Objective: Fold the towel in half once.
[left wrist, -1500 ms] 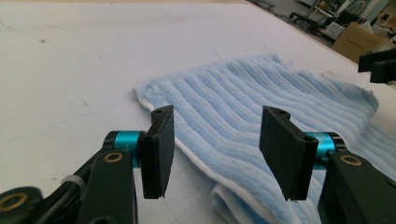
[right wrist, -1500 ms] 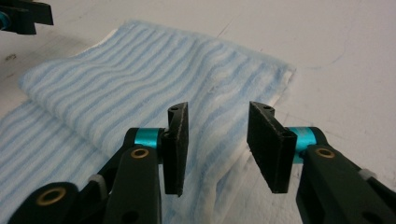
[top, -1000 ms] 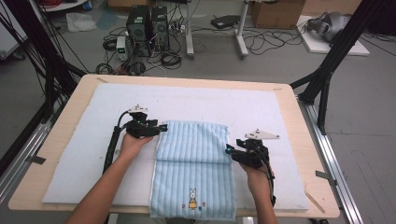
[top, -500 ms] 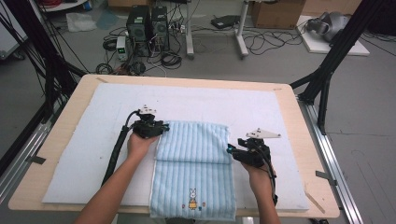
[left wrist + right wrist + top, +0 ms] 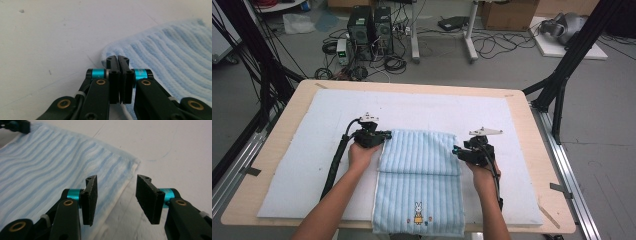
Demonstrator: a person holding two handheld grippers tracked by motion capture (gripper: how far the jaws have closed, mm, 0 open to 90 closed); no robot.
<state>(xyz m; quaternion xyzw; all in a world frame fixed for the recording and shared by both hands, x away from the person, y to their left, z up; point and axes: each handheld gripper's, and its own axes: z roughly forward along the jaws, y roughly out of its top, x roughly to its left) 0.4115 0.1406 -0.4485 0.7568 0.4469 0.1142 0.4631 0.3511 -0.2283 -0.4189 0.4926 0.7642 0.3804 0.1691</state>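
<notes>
Towel (image 5: 419, 175): our left gripper (image 5: 119, 65) has just pinched its far-left corner, while our right gripper (image 5: 115, 195), spread, straddles the other corner for folding.

**Striped blue towel, folded over at the far end**

The towel (image 5: 419, 187) is pale blue with lengthwise ribbed stripes and a small rabbit figure (image 5: 417, 214) near its near hem. It lies flat on the white mat (image 5: 287, 180) that covers the bench, its far part doubled back over itself, its near edge hanging slightly past the bench's front. Its far left corner (image 5: 110, 51) is pinched; the far right corner (image 5: 133, 162) lies free.
</notes>
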